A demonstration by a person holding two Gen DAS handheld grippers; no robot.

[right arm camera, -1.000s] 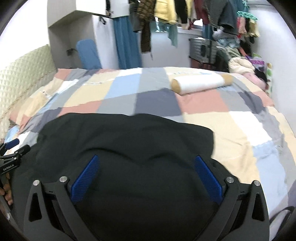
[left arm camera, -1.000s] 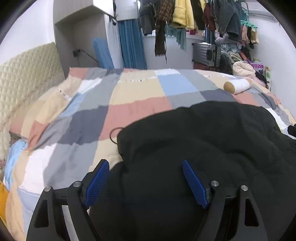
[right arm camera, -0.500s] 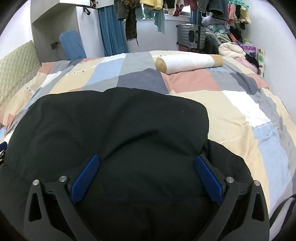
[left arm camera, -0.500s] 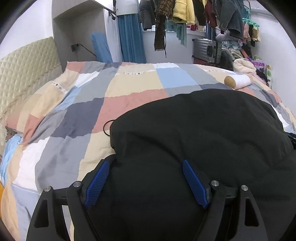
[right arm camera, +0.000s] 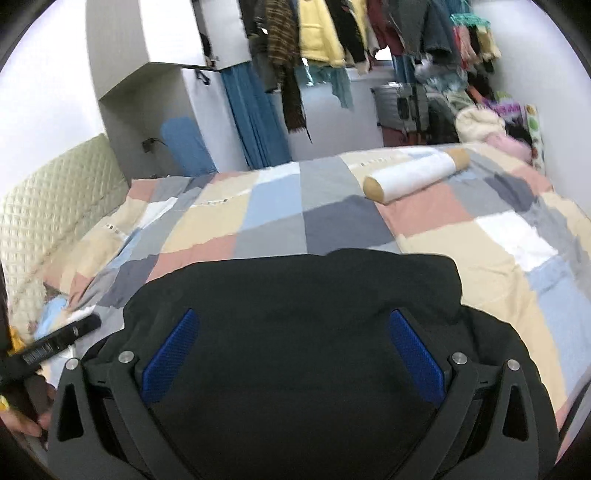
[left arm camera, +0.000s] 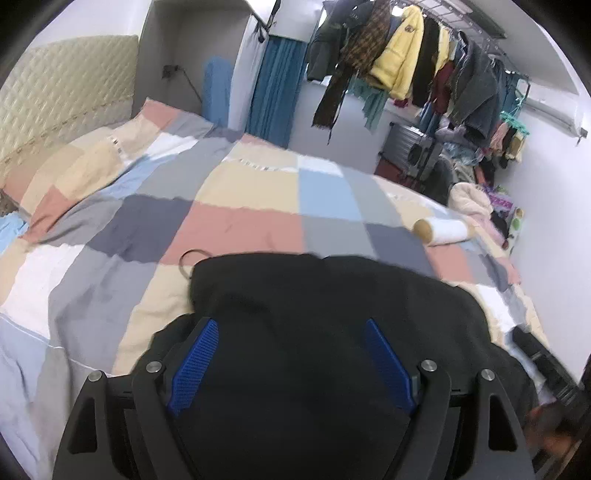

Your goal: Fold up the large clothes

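The big black garment (left arm camera: 332, 295) lies in a thick bundle on the patchwork bed (left arm camera: 236, 206), so it looks partly folded but not neat yet, while the left gripper (left arm camera: 291, 365) and right gripper (right arm camera: 291, 354) hang over it, jaws wide apart and holding nothing.

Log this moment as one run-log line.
black garment: bunched on patchwork bed | left gripper: open | right gripper: open | fold: unfinished

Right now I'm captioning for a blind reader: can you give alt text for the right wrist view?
A black garment lies bunched on a patchwork bedspread, the right gripper over it with jaws wide apart. A white bolster lies further up the bed, and clothes hang beyond.
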